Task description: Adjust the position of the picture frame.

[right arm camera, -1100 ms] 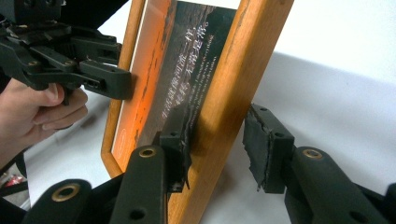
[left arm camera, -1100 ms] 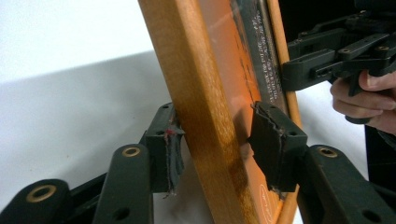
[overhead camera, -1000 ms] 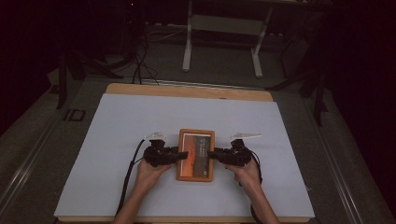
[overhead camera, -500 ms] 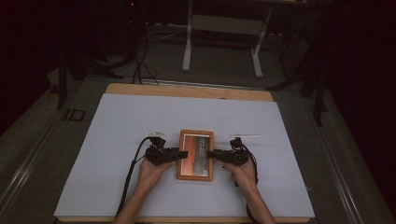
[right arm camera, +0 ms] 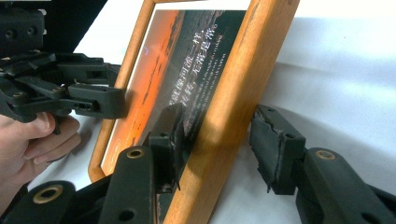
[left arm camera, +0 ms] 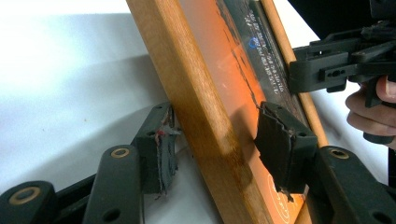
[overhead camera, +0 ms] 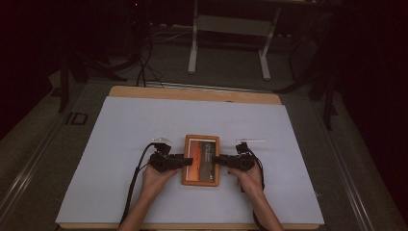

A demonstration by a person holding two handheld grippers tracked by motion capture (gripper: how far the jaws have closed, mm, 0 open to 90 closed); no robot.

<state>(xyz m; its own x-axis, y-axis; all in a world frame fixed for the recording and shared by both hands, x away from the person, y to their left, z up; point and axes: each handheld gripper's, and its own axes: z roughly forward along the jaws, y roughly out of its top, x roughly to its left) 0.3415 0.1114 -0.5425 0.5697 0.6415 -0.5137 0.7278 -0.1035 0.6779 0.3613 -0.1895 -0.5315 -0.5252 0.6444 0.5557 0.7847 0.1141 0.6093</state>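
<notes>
A white sheet (overhead camera: 120,144) covered a wooden table (overhead camera: 192,94) in a dim room, with a pale metal stand (overhead camera: 228,29) on the floor beyond it. At the middle of the sheet, nearer the person's side, lay a wooden picture frame (overhead camera: 201,160) holding an orange sunset print with lines of small white text. The person's forearms entered from the bottom of the high view, one on each side of the frame.

The left gripper (overhead camera: 185,162) reached in from the frame's left side. In the left gripper view its jaws straddled the frame's wooden rail (left arm camera: 205,121), one pad (left arm camera: 278,140) over the glass face and the other pad (left arm camera: 161,149) on the outer side; a gap showed between the pads and the wood, so the tongs stood spread around the rail rather than clamped on it.

The right gripper (overhead camera: 217,160) mirrored it at the frame's right side. In the right gripper view one pad (right arm camera: 170,135) lay against the print's face while the other (right arm camera: 275,149) stood just clear of the rail's outer edge (right arm camera: 233,102), jaws parted about the wood.

Two small pale strips (overhead camera: 161,140) (overhead camera: 250,140) lay on the sheet just beyond the grippers.
</notes>
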